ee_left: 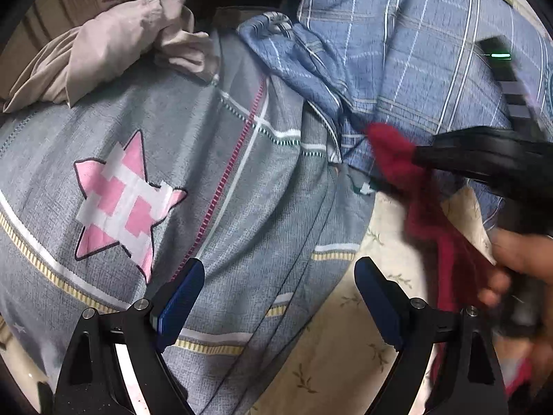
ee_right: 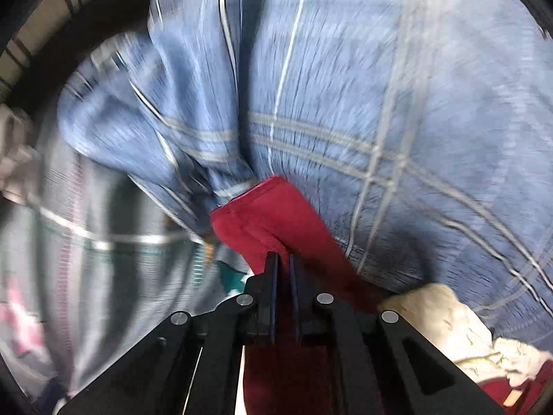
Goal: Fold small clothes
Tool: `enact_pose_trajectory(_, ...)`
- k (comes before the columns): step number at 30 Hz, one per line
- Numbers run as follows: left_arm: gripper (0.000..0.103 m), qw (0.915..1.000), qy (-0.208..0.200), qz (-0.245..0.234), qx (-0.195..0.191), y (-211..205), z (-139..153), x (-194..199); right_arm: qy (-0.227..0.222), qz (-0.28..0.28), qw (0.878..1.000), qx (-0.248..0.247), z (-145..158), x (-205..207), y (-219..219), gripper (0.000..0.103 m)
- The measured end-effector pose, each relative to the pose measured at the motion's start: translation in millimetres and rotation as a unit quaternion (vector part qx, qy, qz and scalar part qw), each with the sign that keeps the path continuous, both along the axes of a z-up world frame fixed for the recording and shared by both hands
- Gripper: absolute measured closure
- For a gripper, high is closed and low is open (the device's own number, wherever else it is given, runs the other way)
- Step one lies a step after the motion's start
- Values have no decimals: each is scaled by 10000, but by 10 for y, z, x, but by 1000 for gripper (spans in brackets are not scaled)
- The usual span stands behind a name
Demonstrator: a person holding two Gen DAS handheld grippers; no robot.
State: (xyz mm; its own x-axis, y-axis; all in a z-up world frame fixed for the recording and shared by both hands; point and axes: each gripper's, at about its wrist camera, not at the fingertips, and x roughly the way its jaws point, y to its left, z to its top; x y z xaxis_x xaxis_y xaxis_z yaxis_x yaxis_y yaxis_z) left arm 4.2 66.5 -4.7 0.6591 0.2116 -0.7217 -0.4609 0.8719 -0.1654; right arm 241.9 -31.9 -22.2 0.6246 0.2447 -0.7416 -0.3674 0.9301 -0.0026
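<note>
Right gripper [ee_right: 282, 259] pinches soft, creased red cloth [ee_right: 276, 214] over plaid bedding [ee_right: 432, 103]

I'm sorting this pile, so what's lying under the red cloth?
The red cloth lies partly on blue checked fabric and partly on a cream flowered sheet. The cloth hides whatever is directly beneath its middle.

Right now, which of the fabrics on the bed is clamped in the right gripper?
The red garment. The right gripper is shut on its edge, while the blue plaid cloth, the grey star-print quilt and the beige cloth lie untouched.
</note>
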Motion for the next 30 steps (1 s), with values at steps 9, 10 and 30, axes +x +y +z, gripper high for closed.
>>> enact_pose_trajectory(9, 15, 9998, -102, -155, 124, -101, 86, -70, -939, 170, 9808, 1703, 1173, -1149, -1086, 98)
enact_pose_trajectory(10, 15, 9997, -111, -169, 146, -116, 91, -78, -1091, 75, 9742, 1976, 1257, -1362, -1322, 98)
enact_pose_trajectory(30, 15, 9759, -156, -2173, 141, -819, 211, -267, 165, -2989, 9230, 2416, -207, -2570, -3853, 40)
